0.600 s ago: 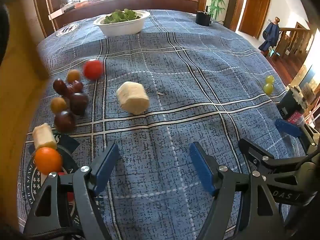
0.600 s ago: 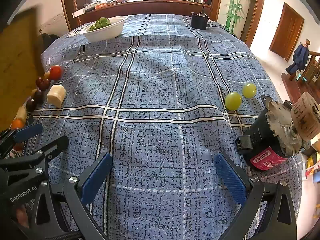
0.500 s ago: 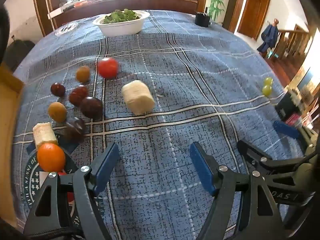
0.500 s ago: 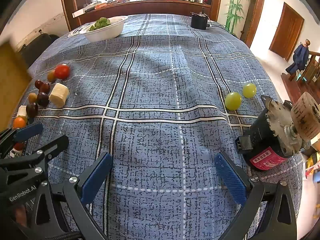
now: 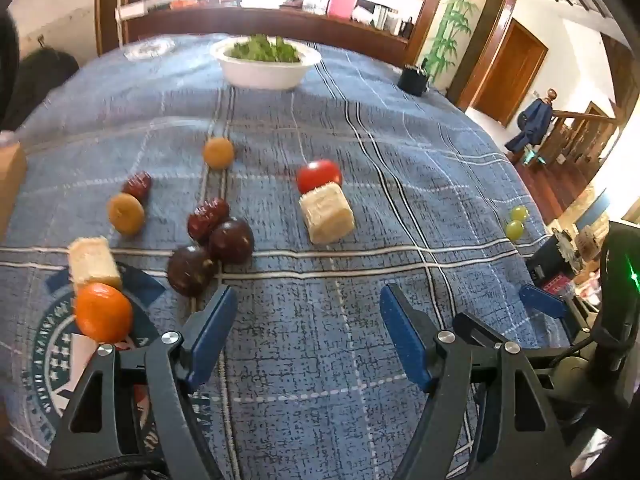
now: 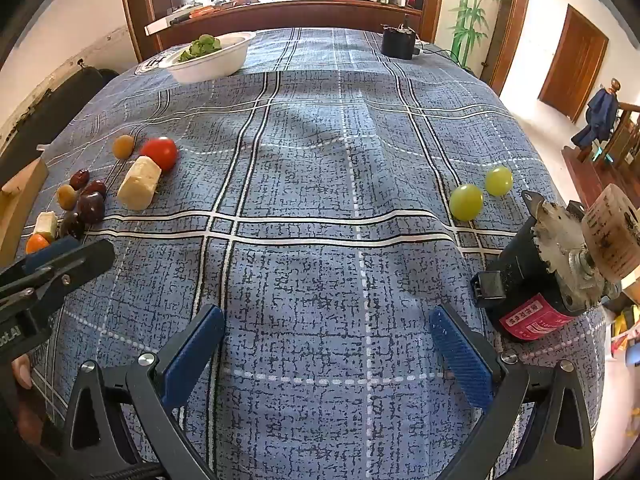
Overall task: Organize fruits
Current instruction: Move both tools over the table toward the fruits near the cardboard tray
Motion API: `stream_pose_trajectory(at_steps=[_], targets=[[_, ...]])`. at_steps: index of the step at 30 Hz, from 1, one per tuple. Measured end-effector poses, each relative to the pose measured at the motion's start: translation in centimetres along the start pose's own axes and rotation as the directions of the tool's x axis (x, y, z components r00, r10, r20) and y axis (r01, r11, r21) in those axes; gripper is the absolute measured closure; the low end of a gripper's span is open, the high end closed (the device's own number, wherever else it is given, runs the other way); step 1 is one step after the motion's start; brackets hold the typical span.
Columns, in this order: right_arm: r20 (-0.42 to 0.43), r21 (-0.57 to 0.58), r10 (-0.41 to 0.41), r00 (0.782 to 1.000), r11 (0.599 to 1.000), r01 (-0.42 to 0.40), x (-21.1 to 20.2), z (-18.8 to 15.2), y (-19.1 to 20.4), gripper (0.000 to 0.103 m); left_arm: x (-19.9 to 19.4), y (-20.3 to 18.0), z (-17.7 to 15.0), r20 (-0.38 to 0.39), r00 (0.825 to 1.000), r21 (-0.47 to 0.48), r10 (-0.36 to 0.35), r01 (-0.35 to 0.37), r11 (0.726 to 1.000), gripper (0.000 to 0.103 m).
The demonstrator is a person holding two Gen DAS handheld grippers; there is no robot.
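Pre-grasp. My left gripper (image 5: 308,332) and right gripper (image 6: 326,350) hover, fingers wide, empty. Fruits scattered far left on counter (image 6: 320,160); two green grapes (image 6: 465,201) right. Next, I judge: approach one fruit, close.

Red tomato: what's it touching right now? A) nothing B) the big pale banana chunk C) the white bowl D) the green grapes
B: the red tomato sits pressed against the far end of the big pale banana chunk, well apart from the white bowl and the green grapes.
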State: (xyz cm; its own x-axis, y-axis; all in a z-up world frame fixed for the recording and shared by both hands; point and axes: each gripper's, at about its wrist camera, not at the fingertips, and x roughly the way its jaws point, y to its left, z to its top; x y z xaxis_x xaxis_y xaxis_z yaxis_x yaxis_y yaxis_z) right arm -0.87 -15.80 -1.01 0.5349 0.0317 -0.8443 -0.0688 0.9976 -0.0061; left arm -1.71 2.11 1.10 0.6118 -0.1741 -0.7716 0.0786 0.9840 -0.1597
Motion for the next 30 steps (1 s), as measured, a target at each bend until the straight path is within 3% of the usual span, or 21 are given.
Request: stream_pose_trajectory(at_steps=[3, 8, 11, 13, 14, 15, 16, 17, 18, 19, 20, 22, 24, 25, 27, 30], targets=[[0.000, 0.000, 0.000, 1.000, 1.000, 0.000, 0.0, 0.0, 0.0, 0.000, -1.4, 0.0, 0.3, 0.058, 0.992, 0.006, 0.114, -0.115, 0.993, 0.030], [0.000, 0.000, 0.000, 1.000, 1.000, 0.000, 0.0, 0.0, 0.0, 0.000, -7.0, -0.5, -0.9, 0.164, 0.950, 0.051, 0.264, -0.275, 0.960, 0.029], [0.016, 0.012, -0.003, 1.000, 1.000, 0.003, 0.1, 0.2, 0.2, 0.000, -10.5, 1.0, -1.5, 0.192, 0.935, 0.022, 0.298, -0.307, 0.951, 0.029], [0.007, -0.007, 0.004, 1.000, 1.000, -0.004, -0.3, 0.1, 0.8, 0.006, -11.8, 2.6, -2.2, 0.178, 0.937, -0.014, 0.301, -0.304, 0.953, 0.029], [0.028, 0.028, 0.033, 0.999, 0.999, -0.034, -1.2, -0.1, 0.8, 0.017, -12.3, 2.9, -2.7, 0.171, 0.936, -0.033, 0.307, -0.306, 0.952, 0.029], [0.058, 0.119, 0.109, 0.992, 0.986, -0.116, -2.2, -0.3, 0.1, 0.016, -12.7, 3.5, -2.9, 0.158, 0.936, -0.048, 0.314, -0.311, 0.949, 0.029], [0.104, 0.259, 0.252, 0.962, 0.927, -0.271, -3.1, -1.1, -0.9, 0.016, -12.9, 3.8, -3.4, 0.153, 0.935, -0.055, 0.321, -0.316, 0.947, 0.029], [0.133, 0.323, 0.356, 0.925, 0.866, -0.380, -3.3, -1.3, -1.0, 0.016, -13.1, 4.2, -3.6, 0.147, 0.934, -0.062, 0.325, -0.319, 0.946, 0.029], [0.143, 0.349, 0.453, 0.880, 0.809, -0.473, -3.4, -1.4, -0.6, 0.016, -13.2, 4.2, -4.0, 0.145, 0.933, -0.065, 0.329, -0.323, 0.944, 0.029], [0.133, 0.344, 0.511, 0.849, 0.780, -0.523, -3.7, -1.3, 0.0, 0.017, -13.4, 4.4, -4.2, 0.140, 0.933, -0.068, 0.333, -0.326, 0.943, 0.029], [0.116, 0.310, 0.515, 0.849, 0.793, -0.524, -4.6, -1.0, 1.1, 0.018, -13.5, 4.6, -4.3, 0.137, 0.932, -0.070, 0.334, -0.328, 0.942, 0.029], [0.131, 0.218, 0.438, 0.889, 0.862, -0.457, -7.2, -0.6, 2.9, 0.017, -14.0, 4.8, -4.9, 0.139, 0.930, -0.072, 0.340, -0.333, 0.940, 0.029], [0.199, 0.089, 0.292, 0.936, 0.945, -0.314, -10.6, -0.5, 5.2, 0.015, -14.5, 5.3, -5.5, 0.133, 0.928, -0.089, 0.348, -0.339, 0.937, 0.029], [0.218, 0.048, 0.237, 0.947, 0.966, -0.252, -11.4, -0.6, 6.1, 0.014, -14.6, 5.6, -5.7, 0.127, 0.929, -0.097, 0.349, -0.339, 0.936, 0.029], [0.230, -0.022, 0.157, 0.961, 0.987, -0.156, -12.5, -1.0, 7.9, 0.012, -14.8, 6.5, -5.9, 0.114, 0.929, -0.116, 0.353, -0.340, 0.933, 0.029], [0.231, -0.061, 0.153, 0.961, 0.988, -0.143, -12.9, -1.7, 9.0, 0.012, -15.0, 7.6, -6.3, 0.096, 0.924, -0.134, 0.369, -0.356, 0.925, 0.029]])
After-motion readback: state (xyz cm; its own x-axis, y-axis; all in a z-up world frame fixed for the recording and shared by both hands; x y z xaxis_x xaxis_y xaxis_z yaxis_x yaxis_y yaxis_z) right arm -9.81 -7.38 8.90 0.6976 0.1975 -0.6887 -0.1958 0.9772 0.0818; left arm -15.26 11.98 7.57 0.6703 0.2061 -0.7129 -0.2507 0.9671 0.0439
